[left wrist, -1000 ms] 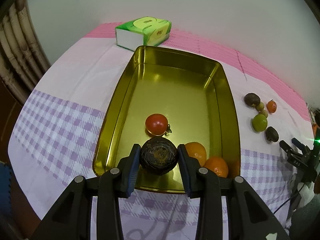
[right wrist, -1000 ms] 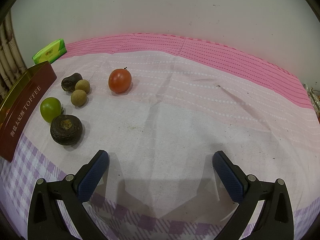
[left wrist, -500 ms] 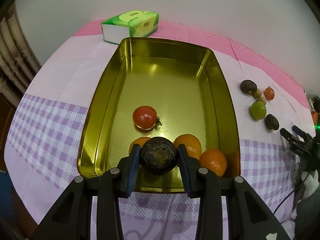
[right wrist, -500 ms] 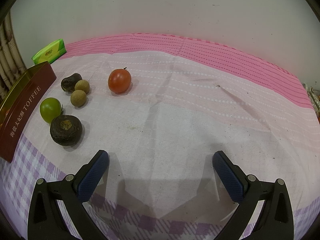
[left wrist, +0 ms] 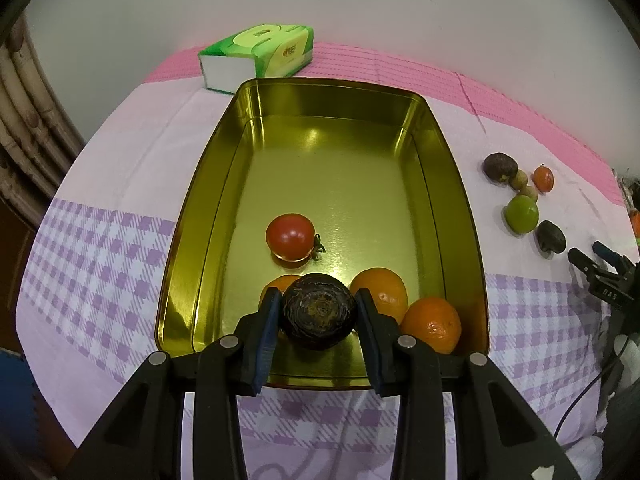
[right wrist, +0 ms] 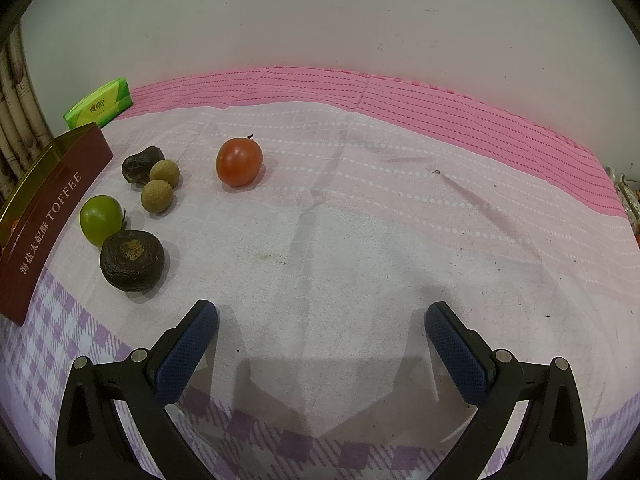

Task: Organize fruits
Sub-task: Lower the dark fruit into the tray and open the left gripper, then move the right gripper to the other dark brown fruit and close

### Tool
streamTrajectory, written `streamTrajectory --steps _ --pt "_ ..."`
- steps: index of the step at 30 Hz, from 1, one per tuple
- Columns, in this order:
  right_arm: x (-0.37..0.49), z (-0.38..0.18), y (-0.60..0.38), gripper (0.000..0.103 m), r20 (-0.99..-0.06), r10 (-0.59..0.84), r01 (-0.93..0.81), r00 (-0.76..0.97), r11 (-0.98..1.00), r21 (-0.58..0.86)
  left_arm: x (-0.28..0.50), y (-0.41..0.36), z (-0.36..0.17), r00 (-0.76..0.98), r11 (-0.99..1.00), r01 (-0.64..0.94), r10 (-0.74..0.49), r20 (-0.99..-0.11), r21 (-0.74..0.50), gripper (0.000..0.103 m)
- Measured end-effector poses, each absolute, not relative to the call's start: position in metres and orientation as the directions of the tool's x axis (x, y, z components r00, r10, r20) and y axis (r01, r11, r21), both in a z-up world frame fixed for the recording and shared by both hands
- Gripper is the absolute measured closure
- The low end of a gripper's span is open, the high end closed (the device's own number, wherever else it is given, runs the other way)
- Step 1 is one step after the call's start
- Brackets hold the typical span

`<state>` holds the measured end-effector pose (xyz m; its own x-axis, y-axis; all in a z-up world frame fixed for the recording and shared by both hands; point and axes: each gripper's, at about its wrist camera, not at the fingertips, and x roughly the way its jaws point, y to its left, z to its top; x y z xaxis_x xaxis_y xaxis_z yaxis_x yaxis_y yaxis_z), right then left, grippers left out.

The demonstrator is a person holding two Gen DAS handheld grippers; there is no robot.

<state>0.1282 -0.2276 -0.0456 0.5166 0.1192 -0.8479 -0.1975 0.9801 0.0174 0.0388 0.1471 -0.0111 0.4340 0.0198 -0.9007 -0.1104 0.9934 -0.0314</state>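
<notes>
My left gripper [left wrist: 318, 312] is shut on a dark brown round fruit [left wrist: 318, 316] and holds it above the near end of the gold tin [left wrist: 200, 208]. The tin holds a red tomato [left wrist: 290, 236] and three oranges [left wrist: 380, 288]; one is partly hidden behind the held fruit. My right gripper [right wrist: 320, 328] is open and empty over the cloth. Left of it lie a dark brown fruit [right wrist: 131, 266], a green fruit [right wrist: 101, 220], two small tan fruits [right wrist: 157, 196], a dark wrinkled fruit [right wrist: 140, 164] and a red tomato [right wrist: 239, 162].
A green tissue pack [left wrist: 260, 56] lies behind the tin, near the wall. The tin's maroon side [right wrist: 48, 212] stands at the left of the right wrist view. A bamboo chair [left wrist: 24, 120] is at the table's left. Cables [left wrist: 600, 380] hang at the right edge.
My left gripper with the dark fruit has shifted left and back over the tin's near end, so a third orange now shows behind the fruit. The right gripper has not moved.
</notes>
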Motion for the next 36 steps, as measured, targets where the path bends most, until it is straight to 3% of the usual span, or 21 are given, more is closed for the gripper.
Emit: streamTrajectory --steps 6,9,13,23,27,36 --pt "0.128 -0.045 -0.228 0.0 -0.848 0.119 -0.198 0.516 0.98 0.017 0.037 0.148 -0.011 0.438 0.993 -0.11 0.004 -0.899 -0.049 0.064" --pt "0.128 -0.045 -0.228 0.0 -0.848 0.119 -0.198 0.516 0.98 0.017 0.037 0.15 -0.012 0.434 0.991 -0.122 0.0 -0.901 -0.059 0.051" --pt "0.128 -0.045 -0.228 0.0 -0.848 0.119 -0.197 0.516 0.98 0.018 0.037 0.153 -0.012 0.434 0.988 -0.133 -0.015 -0.901 -0.081 0.048" --pt "0.128 -0.045 -0.228 0.0 -0.848 0.12 -0.199 0.516 0.98 0.018 0.033 0.154 -0.001 0.461 0.986 -0.144 -0.013 -0.887 -0.09 0.026" --pt "0.128 -0.046 -0.228 0.0 -0.848 0.12 -0.199 0.516 0.98 0.018 0.032 0.155 0.0 0.454 0.981 -0.152 -0.04 -0.89 -0.122 0.026" --pt "0.13 -0.045 -0.229 0.0 -0.857 0.119 -0.2 0.501 0.98 0.019 0.028 0.153 0.003 0.459 0.983 -0.174 0.026 -0.888 -0.061 0.025"
